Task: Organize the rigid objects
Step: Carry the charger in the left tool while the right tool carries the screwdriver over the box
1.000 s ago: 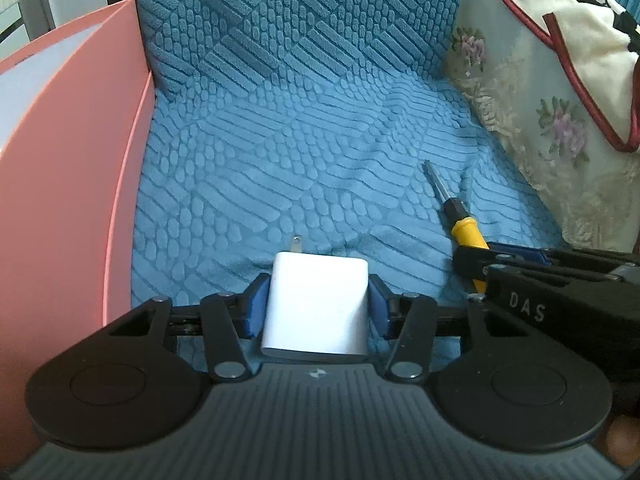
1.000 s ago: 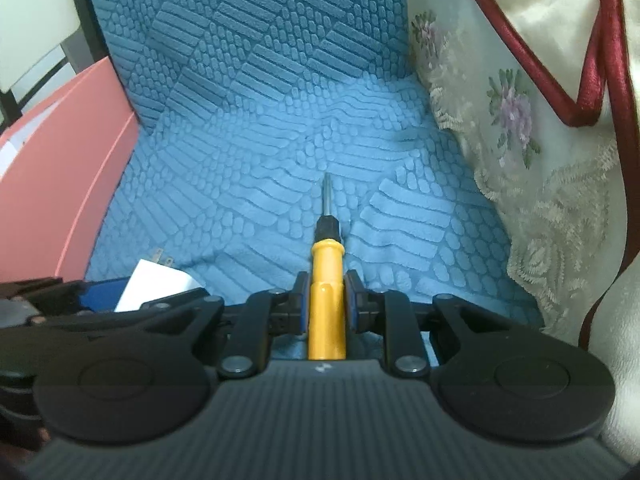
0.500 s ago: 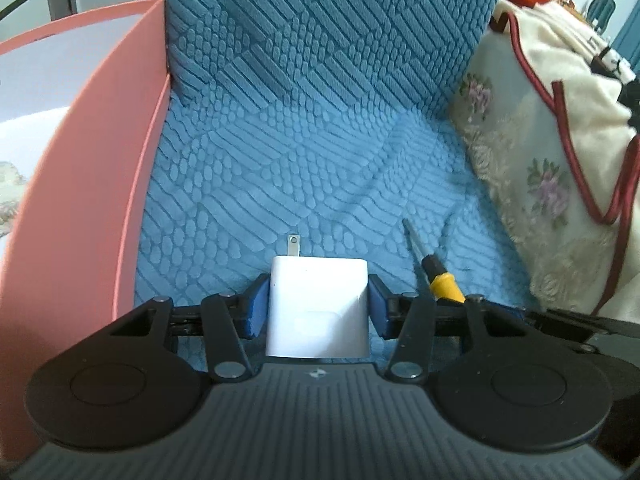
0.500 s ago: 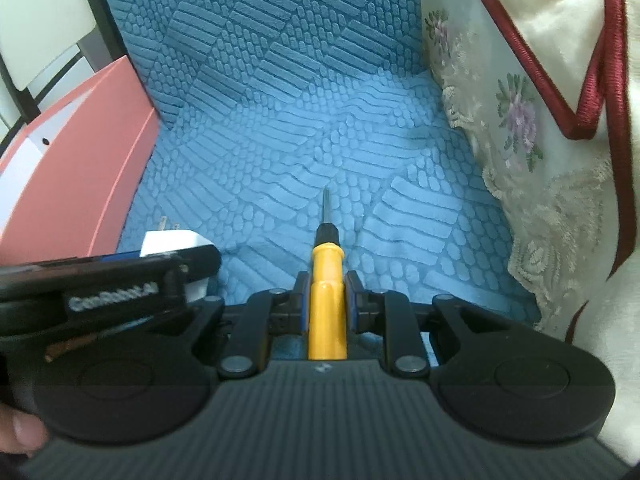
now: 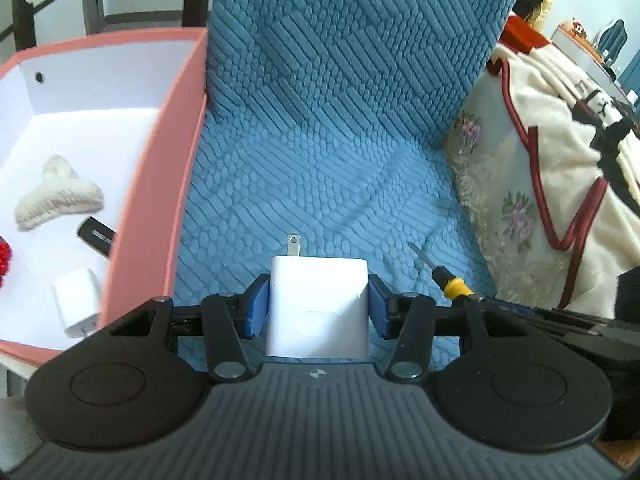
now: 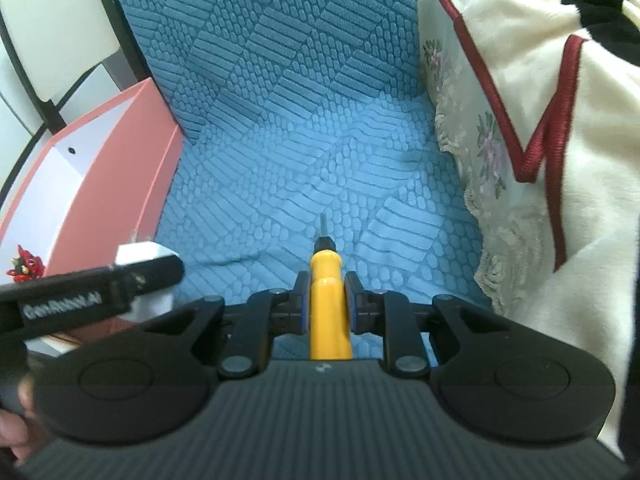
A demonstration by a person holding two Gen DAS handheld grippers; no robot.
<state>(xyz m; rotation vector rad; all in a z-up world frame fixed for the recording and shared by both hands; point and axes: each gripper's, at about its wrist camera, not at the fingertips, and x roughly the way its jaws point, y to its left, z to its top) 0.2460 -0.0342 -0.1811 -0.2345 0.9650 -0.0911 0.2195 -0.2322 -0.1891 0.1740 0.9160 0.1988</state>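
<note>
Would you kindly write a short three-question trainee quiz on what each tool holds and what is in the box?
1. True or false: the left tool holds a white charger.
2. What does the right tool hold? A) pen B) yellow screwdriver C) key
3. Fill in: the pink box already holds a second white ____.

Key: 1 true; 2 B; 3 charger.

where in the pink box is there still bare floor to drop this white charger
The pink box is crowded along its near left: fuzzy hair claw, black clip, small white charger, red item. Bare white floor lies behind the claw, toward the far wall. The left gripper holds the white charger.
</note>
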